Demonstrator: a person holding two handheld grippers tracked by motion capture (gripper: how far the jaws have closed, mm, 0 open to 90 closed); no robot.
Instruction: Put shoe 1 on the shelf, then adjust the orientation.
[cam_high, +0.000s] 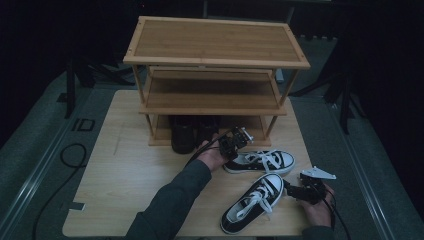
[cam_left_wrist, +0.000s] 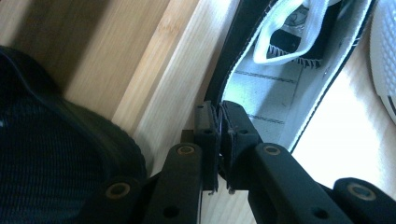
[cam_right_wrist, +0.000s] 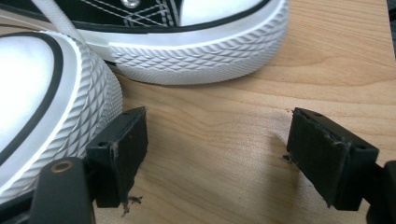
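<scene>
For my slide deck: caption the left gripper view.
Left claw pinching the heel edge of a black sneaker beside the wooden rack.

**Dim overview, bright close-ups**

The high view is underexposed: the surroundings are lost in near-black, and only the bench (cam_high: 125, 165) and the wooden rack (cam_high: 215, 45) are lit, softly, from above. The rack's lowest shelf is sunk in shadow. The left gripper view is bright, with the sneaker lining (cam_left_wrist: 261, 93) washed out and the nearest parts blurred. In the right gripper view, glare is seen on the white toe cap (cam_right_wrist: 23, 88); short shadows are cast beside the fingers (cam_right_wrist: 123, 149).
</scene>
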